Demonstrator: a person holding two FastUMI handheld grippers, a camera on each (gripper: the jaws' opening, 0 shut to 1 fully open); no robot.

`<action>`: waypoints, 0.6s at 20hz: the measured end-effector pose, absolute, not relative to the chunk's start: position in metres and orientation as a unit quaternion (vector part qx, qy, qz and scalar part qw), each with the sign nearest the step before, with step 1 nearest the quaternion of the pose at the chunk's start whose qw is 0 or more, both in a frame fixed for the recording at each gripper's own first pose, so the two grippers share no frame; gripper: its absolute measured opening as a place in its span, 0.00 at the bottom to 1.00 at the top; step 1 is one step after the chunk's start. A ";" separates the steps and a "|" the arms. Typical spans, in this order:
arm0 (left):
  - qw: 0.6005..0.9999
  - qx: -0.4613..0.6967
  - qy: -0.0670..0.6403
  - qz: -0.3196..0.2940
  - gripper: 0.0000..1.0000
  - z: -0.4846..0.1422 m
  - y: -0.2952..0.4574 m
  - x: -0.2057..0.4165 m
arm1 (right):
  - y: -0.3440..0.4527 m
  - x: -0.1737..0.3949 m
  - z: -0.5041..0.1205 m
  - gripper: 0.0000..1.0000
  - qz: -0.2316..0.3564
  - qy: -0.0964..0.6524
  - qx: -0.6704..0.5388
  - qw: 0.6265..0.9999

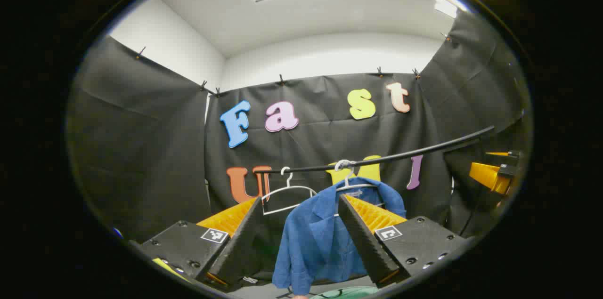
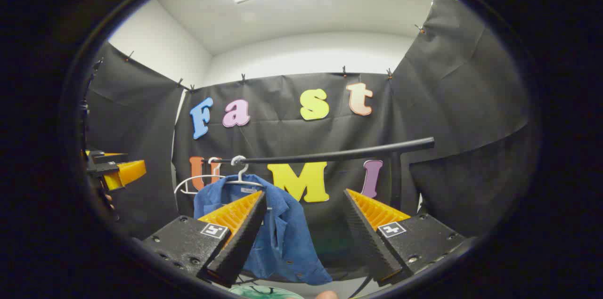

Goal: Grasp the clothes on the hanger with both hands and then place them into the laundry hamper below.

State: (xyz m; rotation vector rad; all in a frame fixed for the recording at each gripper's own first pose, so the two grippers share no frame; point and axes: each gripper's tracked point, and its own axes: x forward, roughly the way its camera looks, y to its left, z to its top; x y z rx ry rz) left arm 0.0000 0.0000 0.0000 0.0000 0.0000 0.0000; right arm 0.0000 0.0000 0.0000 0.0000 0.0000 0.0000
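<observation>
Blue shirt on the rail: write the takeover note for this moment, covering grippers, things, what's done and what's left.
Left gripper: open, holding nothing, aimed at the blue shirt, short of it.
Right gripper: open, holding nothing, also short of the shirt.
The shirt hangs on a white hanger on the black rail; an empty white hanger hangs beside it.
A green rim at the bottom edge, below the shirt, may be the hamper.
Done: approach only.
Left: grasp the shirt with both grippers, take it off, drop it in the hamper.
</observation>
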 end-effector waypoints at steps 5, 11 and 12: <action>1.000 -0.003 0.003 0.000 0.98 -0.012 0.026 0.007 | 0.025 0.010 -0.012 1.00 -0.001 0.015 -0.011 1.000; 1.000 -0.006 0.001 -0.007 0.98 -0.019 0.042 0.011 | 0.046 0.016 -0.018 0.99 -0.001 0.024 -0.017 1.000; 1.000 -0.006 0.001 -0.007 0.98 -0.020 0.044 0.012 | 0.049 0.017 -0.021 0.99 -0.003 0.027 -0.019 0.999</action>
